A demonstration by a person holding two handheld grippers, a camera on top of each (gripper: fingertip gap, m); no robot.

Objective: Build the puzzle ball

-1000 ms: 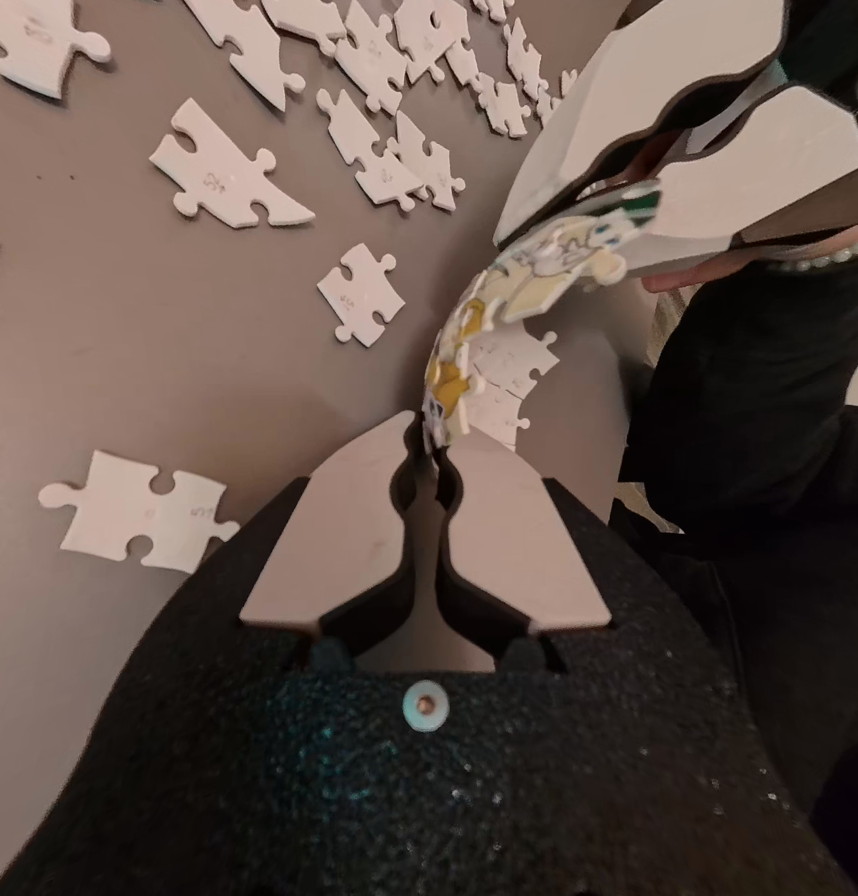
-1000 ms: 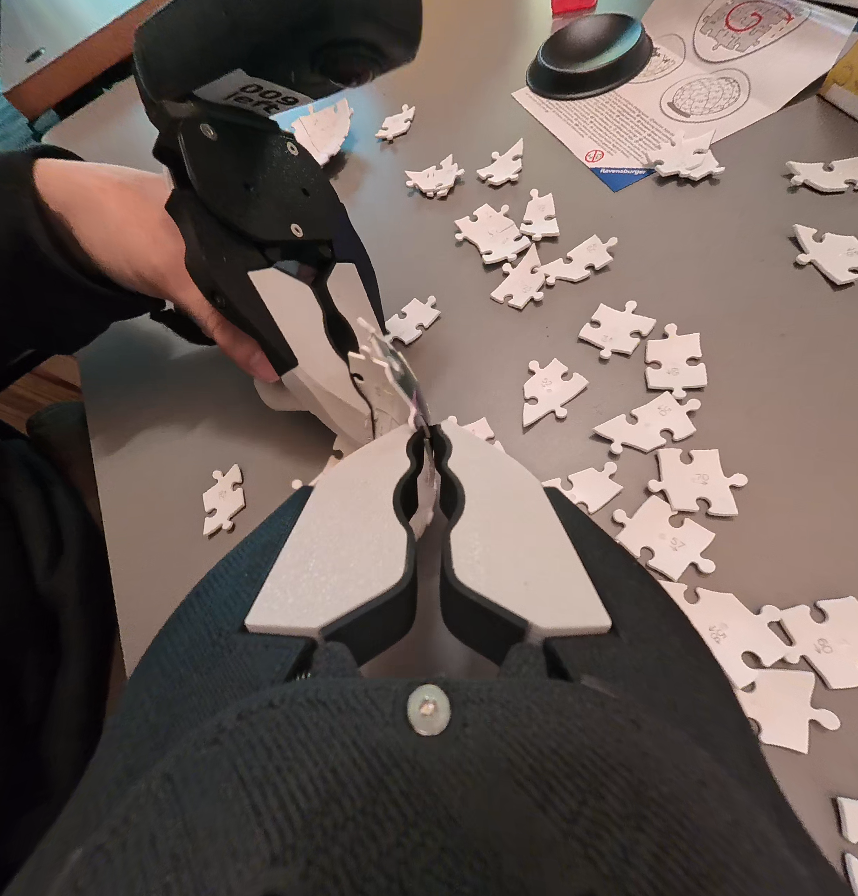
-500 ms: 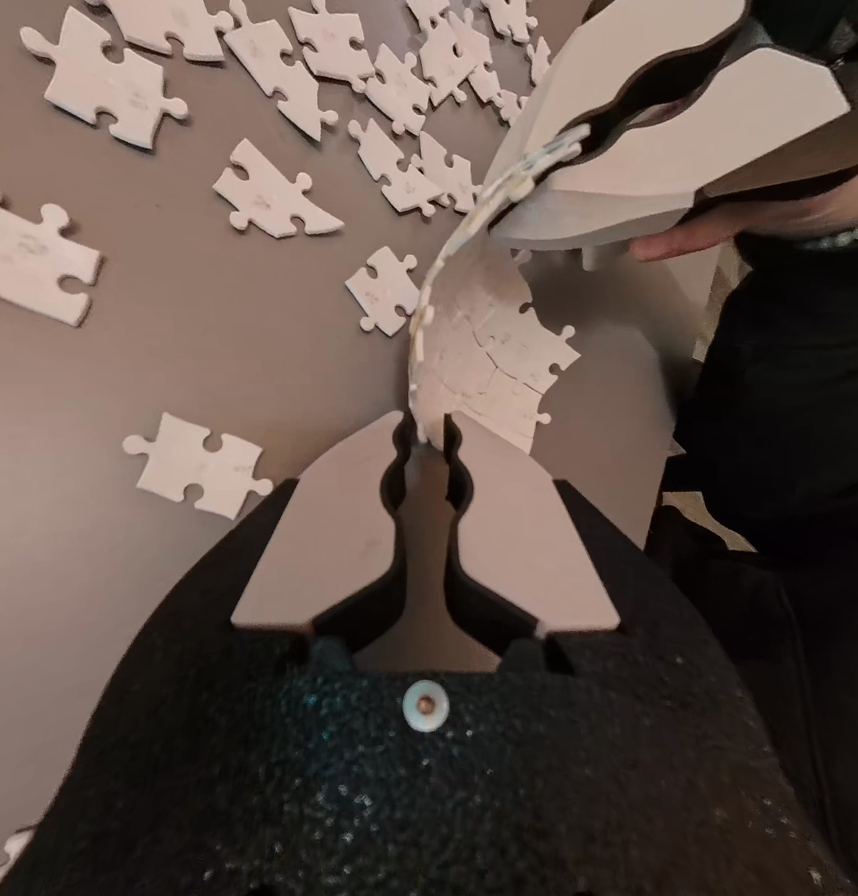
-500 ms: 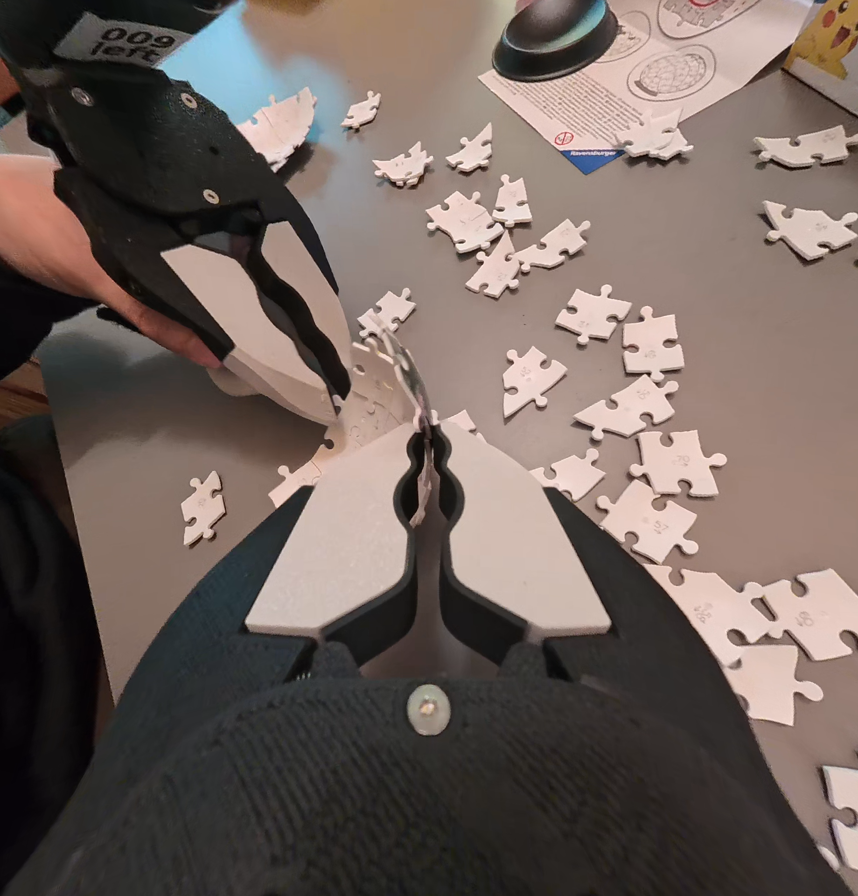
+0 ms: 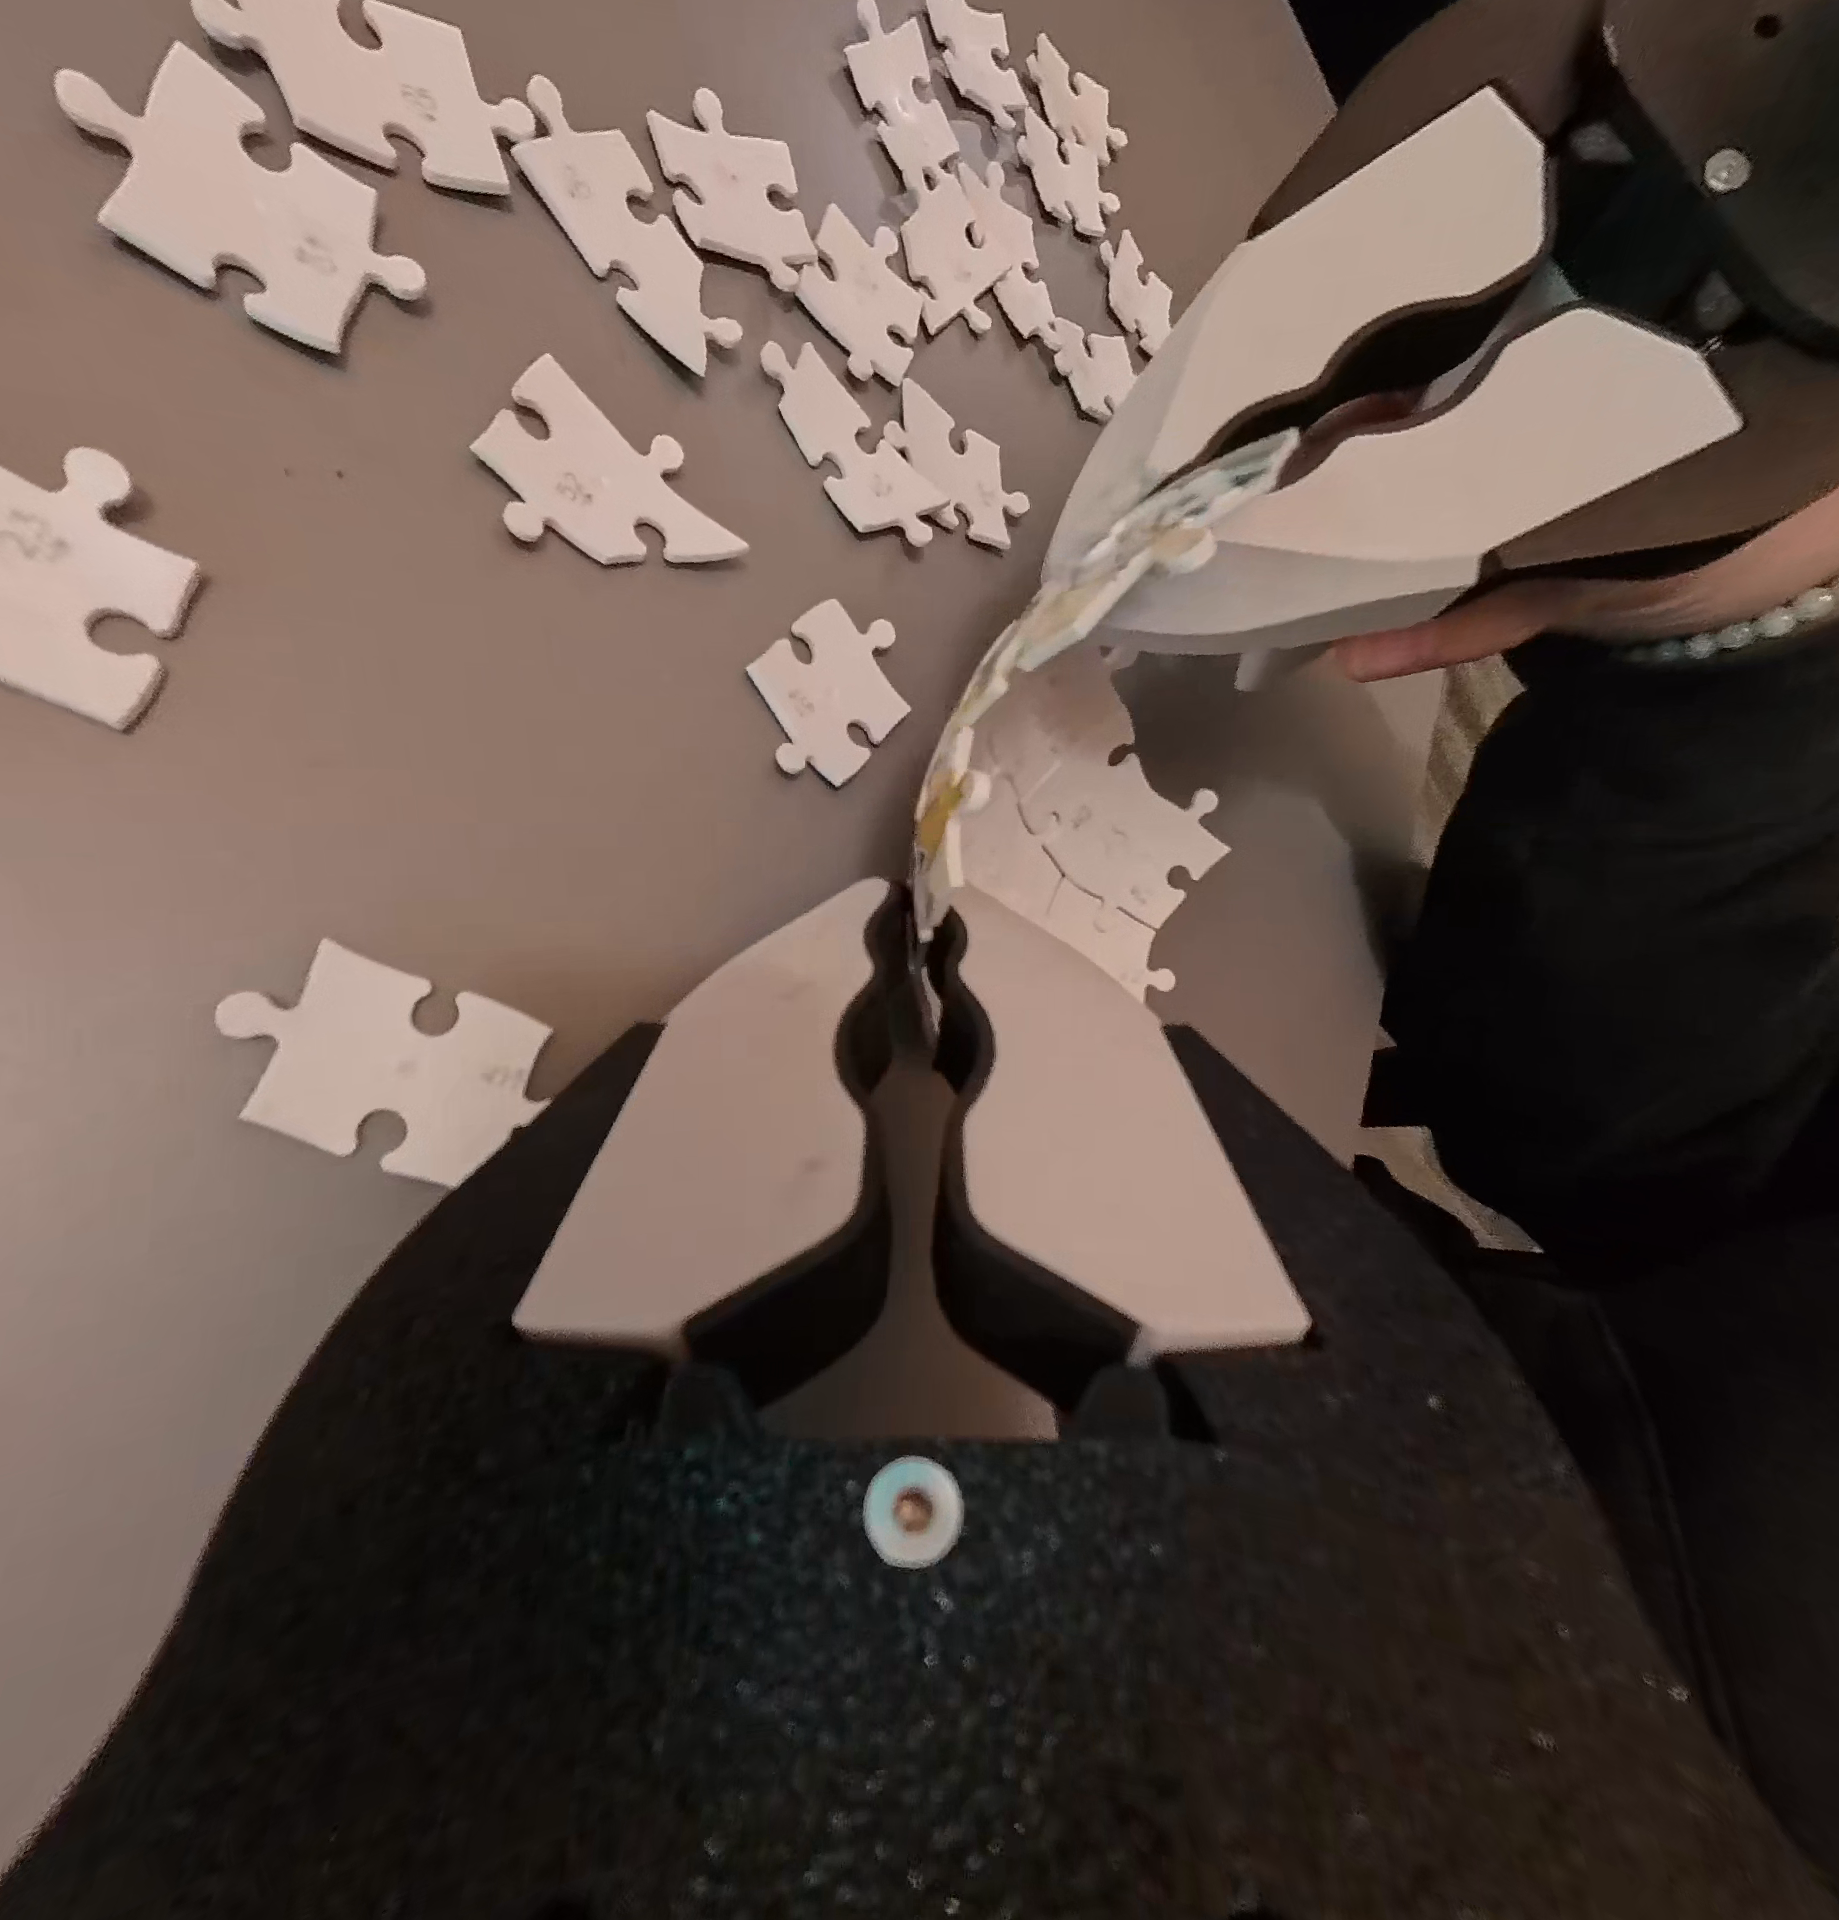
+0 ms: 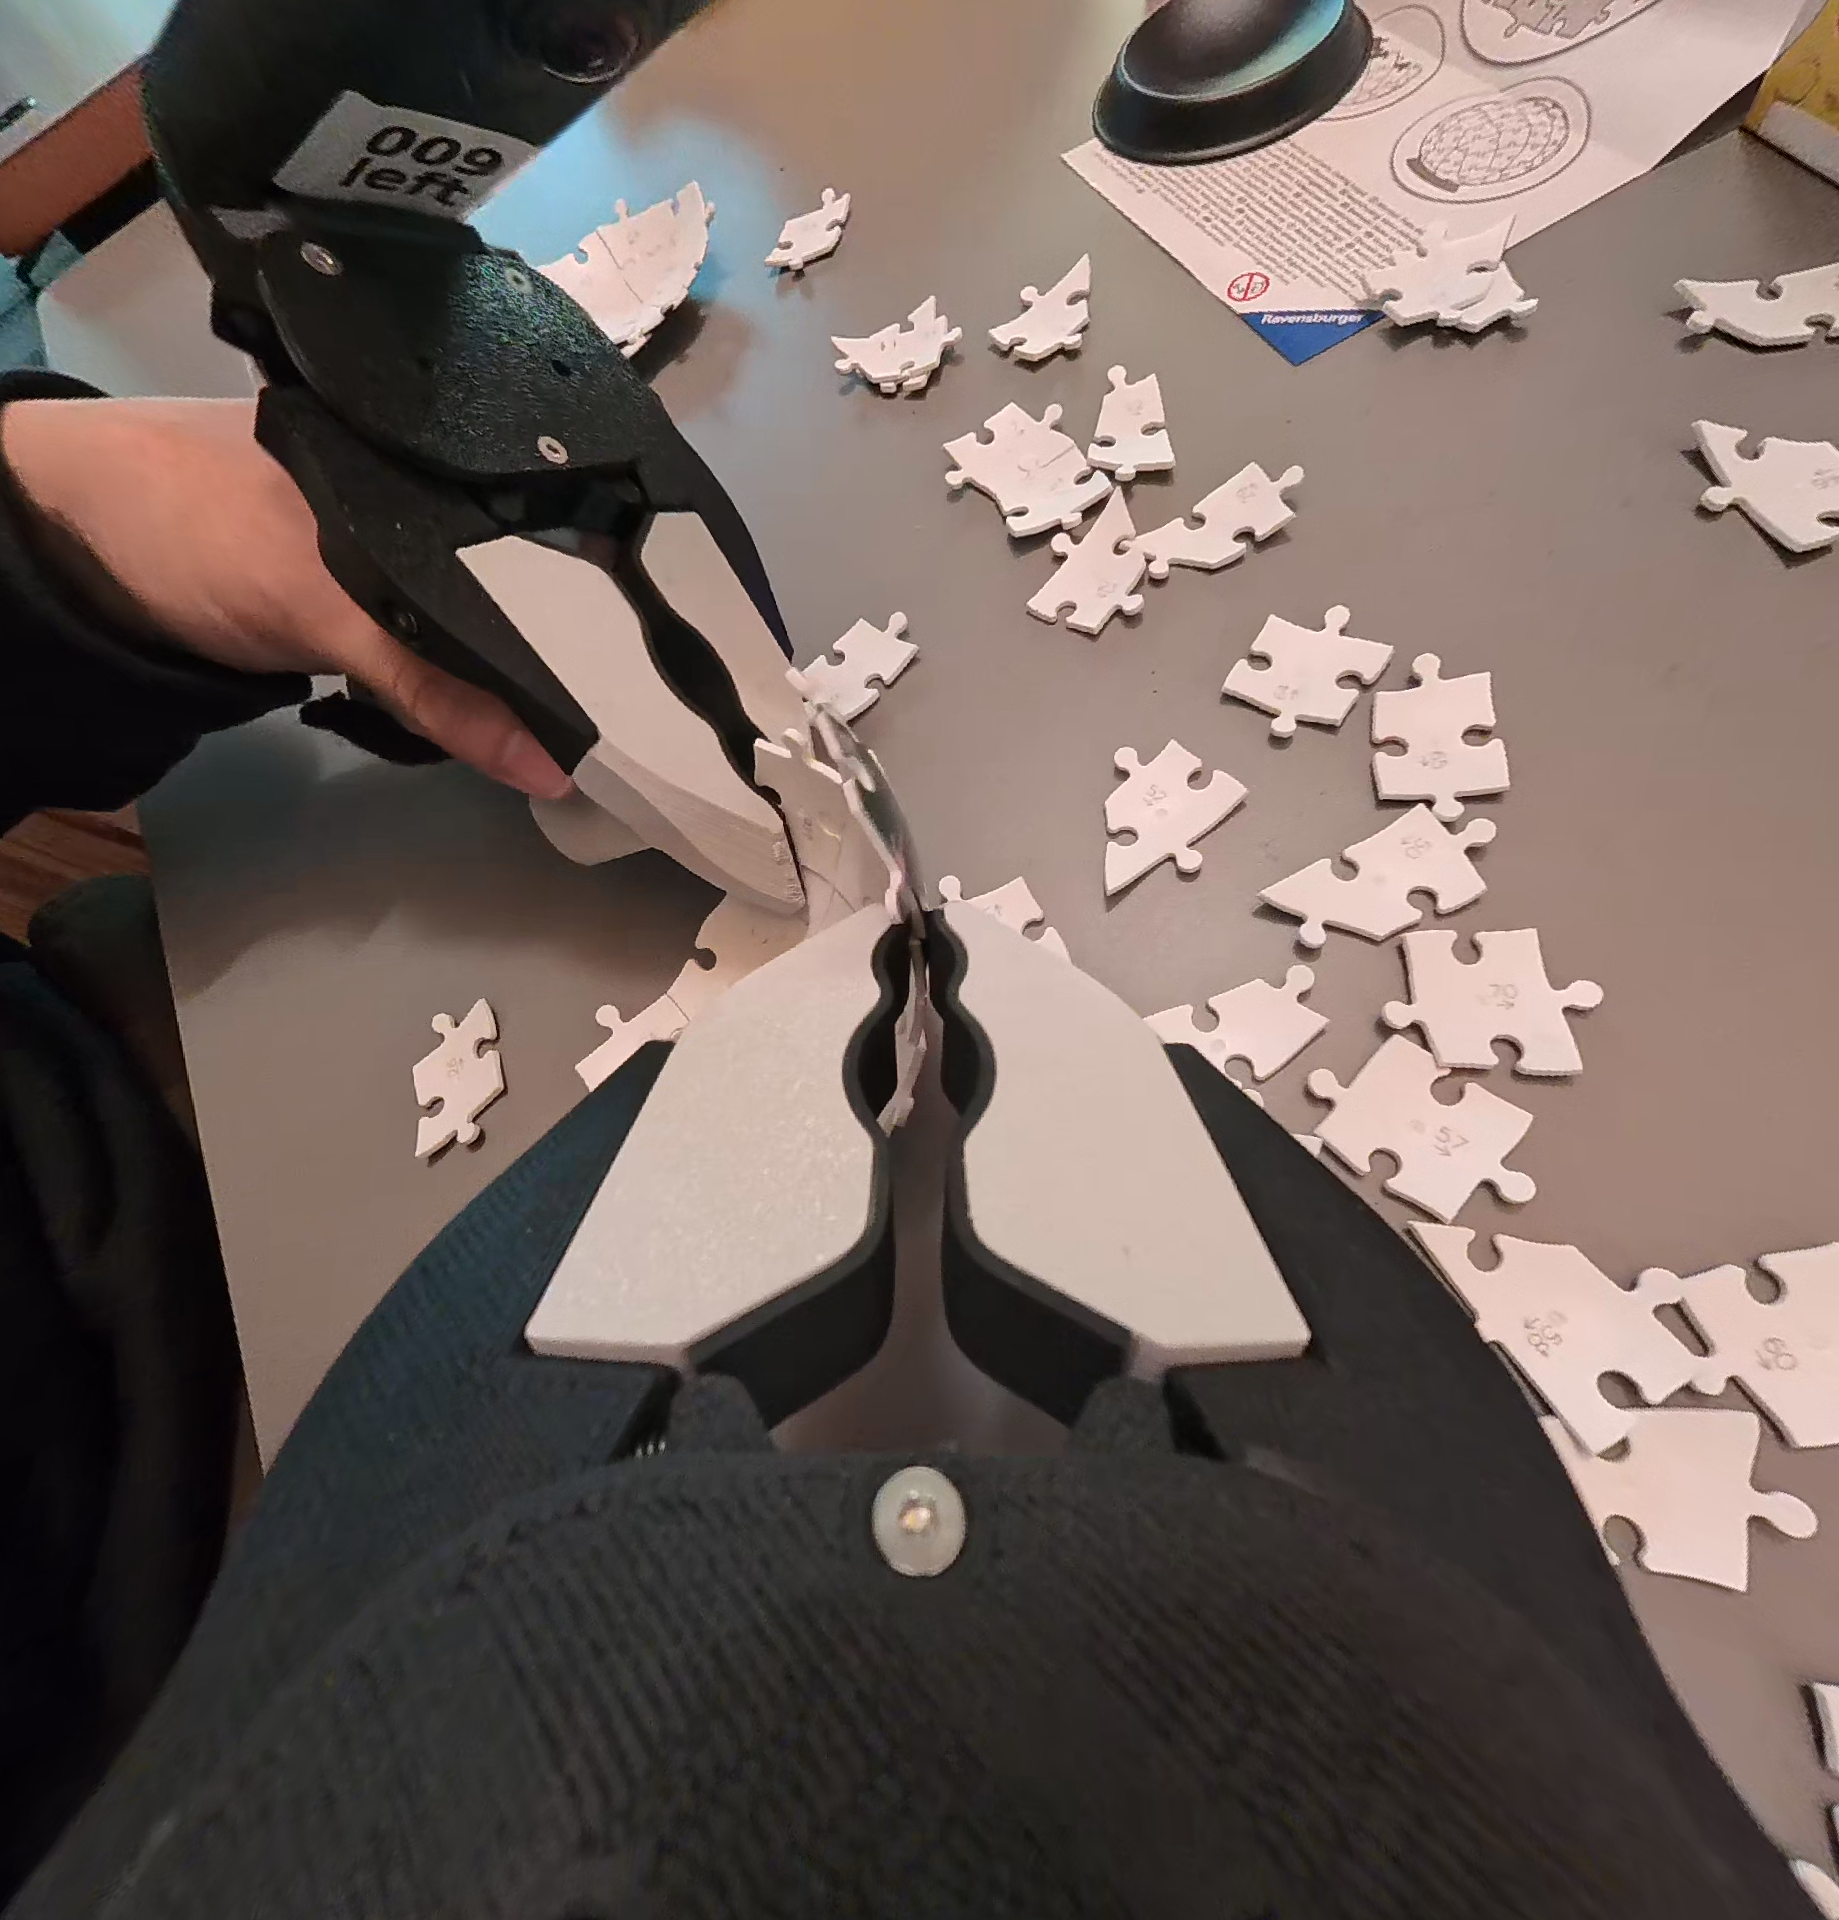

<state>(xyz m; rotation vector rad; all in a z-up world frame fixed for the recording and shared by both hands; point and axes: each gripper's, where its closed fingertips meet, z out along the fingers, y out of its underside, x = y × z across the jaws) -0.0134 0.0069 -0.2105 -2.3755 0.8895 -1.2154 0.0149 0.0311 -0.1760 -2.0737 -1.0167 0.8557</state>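
A curved, partly joined shell of the puzzle ball (image 5: 1086, 821) hangs above the grey table between both grippers. Its white inner side faces the left wrist view, with a printed yellow edge. My left gripper (image 5: 920, 920) is shut on the shell's lower edge. My right gripper (image 5: 1138, 520) is shut on its upper end. In the right wrist view the shell (image 6: 842, 774) runs edge-on from my right gripper (image 6: 920, 920) up to my left gripper (image 6: 785, 831), which comes in from the upper left. Part of the shell is hidden behind the fingers.
Several loose white pieces (image 6: 1310, 670) lie face down across the table (image 6: 998, 135), one close by (image 5: 832, 691). A second joined shell (image 6: 640, 260) lies at the back left. A black dome stand (image 6: 1232, 78) sits on an instruction sheet (image 6: 1341, 208). The table edge (image 6: 182, 987) runs on the left. Spacing between my two grippers at the tips: around 5 cm.
The shell has turned: a second ago its printed side faced the left wrist view, now mostly the white inner side. Both grippers stayed shut on it and shifted slightly over the table.
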